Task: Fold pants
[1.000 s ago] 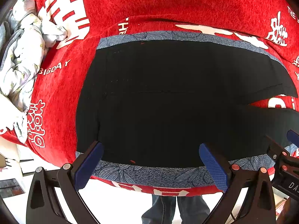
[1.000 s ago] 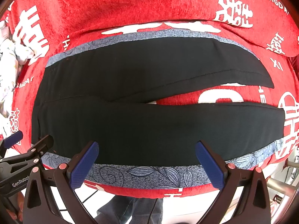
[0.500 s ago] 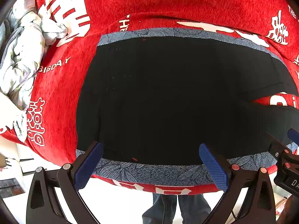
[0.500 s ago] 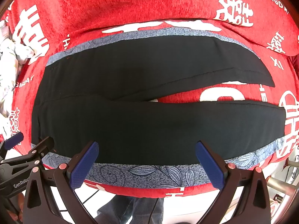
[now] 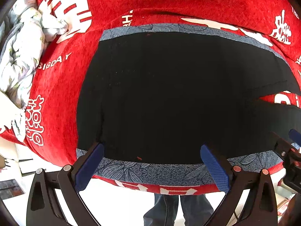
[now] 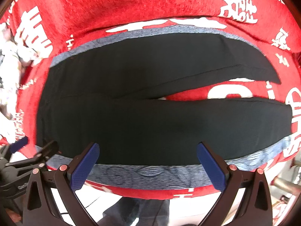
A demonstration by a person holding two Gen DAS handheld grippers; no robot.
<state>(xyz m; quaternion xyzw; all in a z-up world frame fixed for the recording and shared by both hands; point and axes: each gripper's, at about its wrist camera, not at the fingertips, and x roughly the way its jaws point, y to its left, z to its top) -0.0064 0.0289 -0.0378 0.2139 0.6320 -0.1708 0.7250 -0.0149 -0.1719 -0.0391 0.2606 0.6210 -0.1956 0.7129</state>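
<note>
Both claws dipped closer — left claw (image 5: 151, 166), right claw (image 6: 147, 165) gaping over pants (image 6: 150, 124).

The pants (image 5: 178, 98) are plain black. Under them lies a blue-grey mat (image 5: 150, 171) with a dark leaf pattern. The cloth (image 5: 169, 1) beyond is red with white characters. The left gripper (image 5: 152, 163) has blue ribbed pads (image 5: 214, 167) on black arms.
</note>
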